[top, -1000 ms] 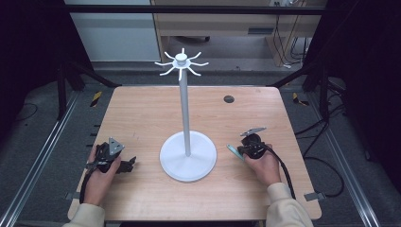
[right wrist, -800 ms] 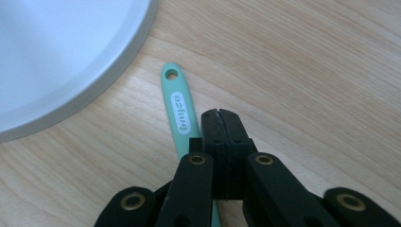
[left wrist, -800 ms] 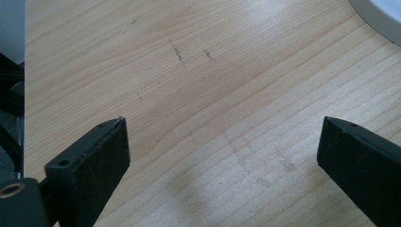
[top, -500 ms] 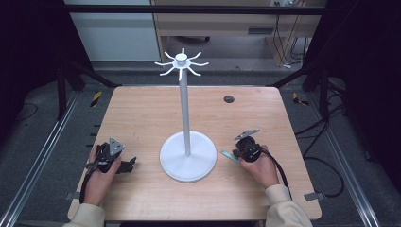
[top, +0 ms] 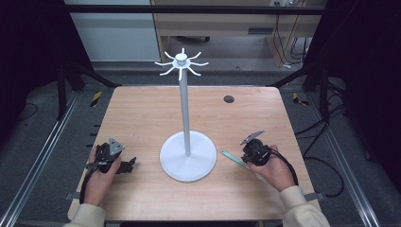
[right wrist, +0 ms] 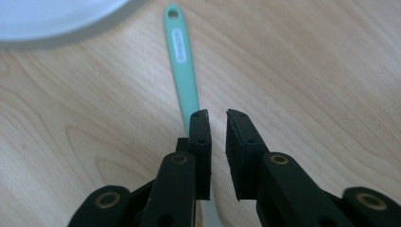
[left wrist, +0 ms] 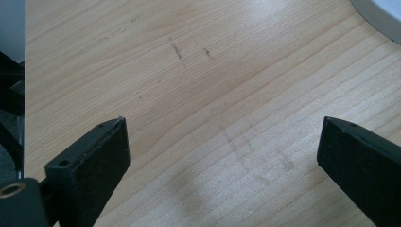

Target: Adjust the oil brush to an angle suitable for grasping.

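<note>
High view. We count one light wooden table (top: 142, 113), one white metal stand with a round base and a ring of hooks at its top (top: 185, 118), one mint-green flat-handled utensil (top: 233, 158) and two hand-held black grippers. We count eight hooks at the head of the stand. One small dark round plug (top: 229, 99) sits in the tabletop beyond the stand. The left gripper (top: 128, 164) lies low near the left front of the table, well apart from the stand's base. The right gripper (top: 246, 153) is just right of the base, directly over the near end of the utensil. The utensil lies flat on the table, its far end just beside the base rim.

Left gripper view. We see two black jaws spread wide, with bare wood between them. The rim of the stand's base (left wrist: 383, 19) shows at the upper right corner.

Right gripper view. We see two black jaws with a narrow gap between their pads. They have just been opening, and nothing sits between them. The utensil (right wrist: 182, 66) runs beneath the left jaw, untouched by the pads. One hanging hole marks its far end, near the base (right wrist: 56, 23).
</note>
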Tool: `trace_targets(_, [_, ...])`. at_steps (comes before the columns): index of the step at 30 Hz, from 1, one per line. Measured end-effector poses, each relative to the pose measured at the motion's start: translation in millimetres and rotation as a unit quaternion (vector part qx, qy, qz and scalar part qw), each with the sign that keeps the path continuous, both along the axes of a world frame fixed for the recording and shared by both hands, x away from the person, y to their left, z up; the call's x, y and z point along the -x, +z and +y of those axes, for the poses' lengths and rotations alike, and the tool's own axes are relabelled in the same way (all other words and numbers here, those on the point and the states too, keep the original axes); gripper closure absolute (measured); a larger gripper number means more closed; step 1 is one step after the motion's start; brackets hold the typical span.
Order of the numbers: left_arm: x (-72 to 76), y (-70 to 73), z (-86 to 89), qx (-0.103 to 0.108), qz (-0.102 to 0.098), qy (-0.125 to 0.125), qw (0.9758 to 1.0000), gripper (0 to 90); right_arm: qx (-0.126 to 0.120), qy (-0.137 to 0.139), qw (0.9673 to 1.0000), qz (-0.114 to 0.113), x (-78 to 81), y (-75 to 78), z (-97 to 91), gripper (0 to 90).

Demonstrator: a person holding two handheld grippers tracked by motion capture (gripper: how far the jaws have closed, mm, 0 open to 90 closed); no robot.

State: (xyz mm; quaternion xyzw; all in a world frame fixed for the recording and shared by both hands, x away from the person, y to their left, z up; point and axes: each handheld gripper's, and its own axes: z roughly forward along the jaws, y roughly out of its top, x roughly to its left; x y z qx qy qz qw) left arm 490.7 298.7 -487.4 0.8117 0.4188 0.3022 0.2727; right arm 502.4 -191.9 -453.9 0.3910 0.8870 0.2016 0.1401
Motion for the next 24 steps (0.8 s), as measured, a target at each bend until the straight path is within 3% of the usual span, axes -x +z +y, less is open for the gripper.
trace_targets(2, [-0.1,0.0,-0.2,-0.001,0.0,0.0,1.0,2.8,0.017,0.01,0.9997,0.012,0.9,-1.5,-2.0,78.8])
trace_targets(8, [0.0,0.5,1.1,0.0,-0.001,0.002,1.0,2.8,0.03,0.026,0.9987,0.033,1.4,-4.5,-3.6,74.4])
trace_targets(9, [0.1,0.5,1.3,0.002,-0.001,0.002,1.0,2.8,0.041,0.032,0.9976,0.045,1.8,-5.5,-2.5,72.8])
trace_targets(24, [0.0,0.6,1.3,0.002,-0.001,0.001,1.0,2.8,0.072,0.045,0.9931,0.081,-3.5,-12.2,-2.6,74.5])
